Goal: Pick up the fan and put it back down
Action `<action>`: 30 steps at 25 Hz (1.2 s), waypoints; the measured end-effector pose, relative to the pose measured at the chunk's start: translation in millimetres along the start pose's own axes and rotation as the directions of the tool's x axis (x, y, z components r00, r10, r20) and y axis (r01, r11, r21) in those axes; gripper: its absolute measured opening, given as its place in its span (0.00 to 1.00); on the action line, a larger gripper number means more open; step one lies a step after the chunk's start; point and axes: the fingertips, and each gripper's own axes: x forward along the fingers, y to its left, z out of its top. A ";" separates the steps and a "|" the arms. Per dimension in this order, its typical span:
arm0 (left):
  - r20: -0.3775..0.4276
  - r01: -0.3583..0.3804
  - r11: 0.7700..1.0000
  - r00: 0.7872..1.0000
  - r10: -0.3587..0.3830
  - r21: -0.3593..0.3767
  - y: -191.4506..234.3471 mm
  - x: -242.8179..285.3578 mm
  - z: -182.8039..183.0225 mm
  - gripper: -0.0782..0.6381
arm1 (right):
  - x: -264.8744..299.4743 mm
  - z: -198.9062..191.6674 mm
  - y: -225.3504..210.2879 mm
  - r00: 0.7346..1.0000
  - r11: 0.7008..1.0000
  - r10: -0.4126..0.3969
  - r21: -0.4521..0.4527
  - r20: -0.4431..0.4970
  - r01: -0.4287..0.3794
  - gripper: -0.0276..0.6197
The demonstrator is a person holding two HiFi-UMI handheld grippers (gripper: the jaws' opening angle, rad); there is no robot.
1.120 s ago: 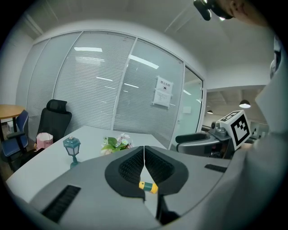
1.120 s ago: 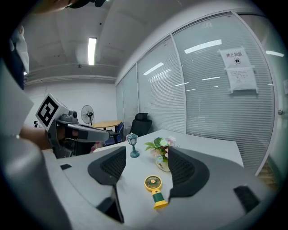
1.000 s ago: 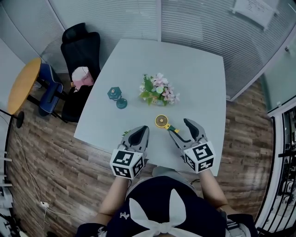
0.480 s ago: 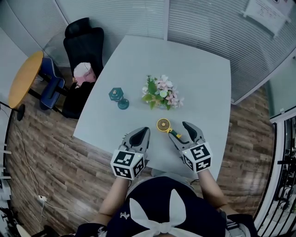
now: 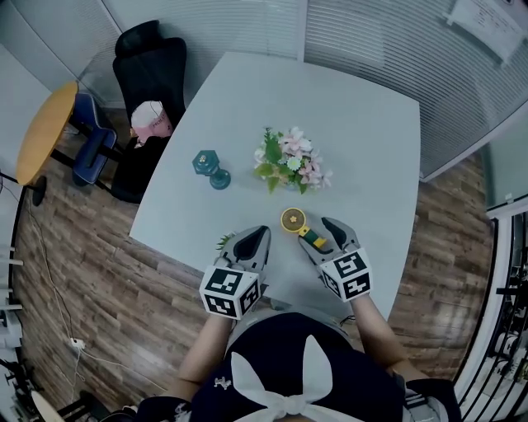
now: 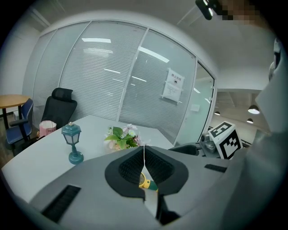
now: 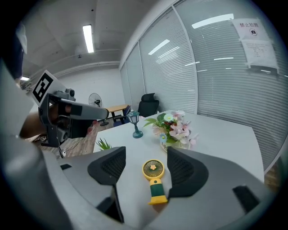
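Office meeting room, glass partitions with blinds (image 5: 363,37), black swivel chair (image 5: 153,64), white table (image 5: 363,124), posted notice (image 5: 487,23).

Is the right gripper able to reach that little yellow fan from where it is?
Probably yes: the right gripper is open, and the fan lies on the table between its fingers, nothing blocking.
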 end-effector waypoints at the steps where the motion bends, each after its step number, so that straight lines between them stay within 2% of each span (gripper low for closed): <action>1: -0.005 -0.002 1.000 1.000 0.002 -0.003 0.1 0.9 -1.9 0.14 | 2.2 -3.0 -0.2 1.000 1.000 0.006 0.000 -0.009 -0.006 0.49; 17: -0.051 -0.018 1.000 0.999 0.017 -0.023 1.8 12.3 -18.1 0.14 | 43.6 -60.0 -10.4 0.986 0.998 0.054 -0.031 -0.158 -0.060 0.48; 30: -0.079 -0.020 0.999 0.997 0.017 -0.038 4.9 20.4 -27.9 0.14 | 72.8 -100.4 -19.8 0.964 0.997 0.074 -0.007 -0.256 -0.078 0.47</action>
